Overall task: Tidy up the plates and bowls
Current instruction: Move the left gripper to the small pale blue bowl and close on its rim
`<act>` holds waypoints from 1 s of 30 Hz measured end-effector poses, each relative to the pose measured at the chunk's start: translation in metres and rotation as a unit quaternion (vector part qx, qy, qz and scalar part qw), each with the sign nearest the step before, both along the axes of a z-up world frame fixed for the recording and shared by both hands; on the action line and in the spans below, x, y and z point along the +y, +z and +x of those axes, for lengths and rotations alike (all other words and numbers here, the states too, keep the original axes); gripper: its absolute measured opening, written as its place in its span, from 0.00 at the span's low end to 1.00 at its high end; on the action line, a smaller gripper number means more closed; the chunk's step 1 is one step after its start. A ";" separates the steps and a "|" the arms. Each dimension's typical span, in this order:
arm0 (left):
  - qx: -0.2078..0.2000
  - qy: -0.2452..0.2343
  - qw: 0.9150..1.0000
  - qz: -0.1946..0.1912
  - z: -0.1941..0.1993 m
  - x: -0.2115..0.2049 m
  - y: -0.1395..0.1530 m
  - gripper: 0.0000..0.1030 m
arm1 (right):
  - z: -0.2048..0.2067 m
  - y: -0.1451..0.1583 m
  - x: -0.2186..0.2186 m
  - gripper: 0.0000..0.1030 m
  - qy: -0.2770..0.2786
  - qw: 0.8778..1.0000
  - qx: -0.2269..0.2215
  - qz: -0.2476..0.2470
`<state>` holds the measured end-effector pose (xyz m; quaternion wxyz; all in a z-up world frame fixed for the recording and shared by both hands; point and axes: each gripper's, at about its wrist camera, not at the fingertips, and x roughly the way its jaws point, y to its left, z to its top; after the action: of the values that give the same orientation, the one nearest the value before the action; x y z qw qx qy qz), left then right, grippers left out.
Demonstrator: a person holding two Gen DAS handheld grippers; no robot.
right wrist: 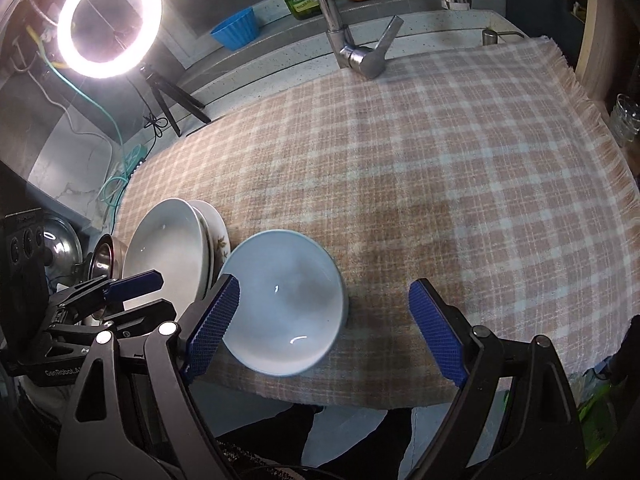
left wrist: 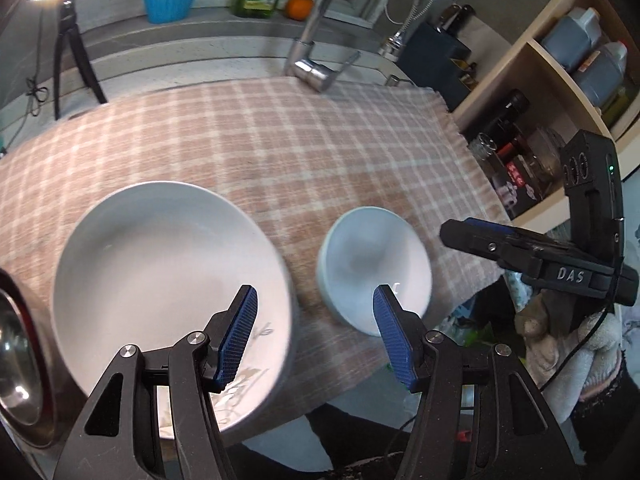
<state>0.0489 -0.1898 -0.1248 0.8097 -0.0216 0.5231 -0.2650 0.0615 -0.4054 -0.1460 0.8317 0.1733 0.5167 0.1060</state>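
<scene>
Scene: a worktop (right wrist: 420, 168) draped in a pink checked cloth (left wrist: 280, 140) is seen below a tap (right wrist: 360, 52), lit by a ring light (right wrist: 109, 20).
Plates: a white plate (right wrist: 168, 248) is stacked on a leaf-patterned plate (right wrist: 218, 236) at the cloth's near left edge, with a steel bowl (right wrist: 105, 260) just beside them.
Bowl: a pale blue bowl (right wrist: 284, 300) is set upright on the cloth, just beside the plates and near the front edge.
Left gripper (left wrist: 314, 312): jaws are held wide apart, nothing gripped, poised above the gap between plate stack and bowl.
Right gripper (right wrist: 324, 308): jaws are spread wide, nothing gripped, with the bowl lying between them.
Step in hand: a reach for the bowl is judged to be under way.
Next move: the rim would need to be straddled and the jaws closed firmly, the glazed wall being likely to slip.
</scene>
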 end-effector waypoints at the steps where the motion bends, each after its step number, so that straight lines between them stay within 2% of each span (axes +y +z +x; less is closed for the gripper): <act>1: 0.001 -0.003 1.000 0.001 0.000 -0.003 -0.001 0.58 | -0.001 -0.001 -0.001 0.87 0.000 1.000 0.001 0.002; 5: 0.003 -0.019 1.000 0.007 0.002 -0.016 -0.005 0.53 | -0.003 -0.008 -0.001 0.79 0.006 1.000 0.008 0.011; 7: 0.010 -0.025 1.000 0.008 0.005 -0.021 -0.010 0.44 | -0.003 -0.013 0.000 0.77 0.010 1.000 0.013 0.014; 9: 0.015 -0.027 0.999 0.011 0.008 -0.025 -0.015 0.40 | -0.004 -0.017 0.001 0.75 0.014 1.000 0.017 0.020; 12: 0.025 -0.025 0.999 0.017 0.011 -0.028 -0.023 0.39 | -0.005 -0.023 0.002 0.66 0.019 0.999 0.024 0.026; 14: 0.030 -0.025 0.999 0.017 0.012 -0.031 -0.026 0.39 | -0.005 -0.027 0.003 0.64 0.021 0.999 0.028 0.028; 18: 0.036 -0.026 0.999 0.022 0.014 -0.035 -0.031 0.30 | -0.004 -0.033 0.001 0.55 0.025 0.999 0.033 0.034; 22: 0.038 -0.027 0.999 0.027 0.017 -0.040 -0.035 0.28 | -0.002 -0.038 0.000 0.47 0.028 0.998 0.040 0.042; 27: 0.035 -0.022 0.999 0.033 0.020 -0.041 -0.038 0.23 | 0.001 -0.045 0.002 0.30 0.034 0.997 0.048 0.049; 30: 0.036 -0.018 0.999 0.035 0.021 -0.039 -0.040 0.20 | 0.002 -0.047 0.003 0.23 0.034 0.997 0.049 0.041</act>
<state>0.0700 -0.2291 -0.1646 0.7857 0.0067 0.5611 -0.2606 0.0634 -0.4021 -0.1929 0.7937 0.1949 0.5573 0.1465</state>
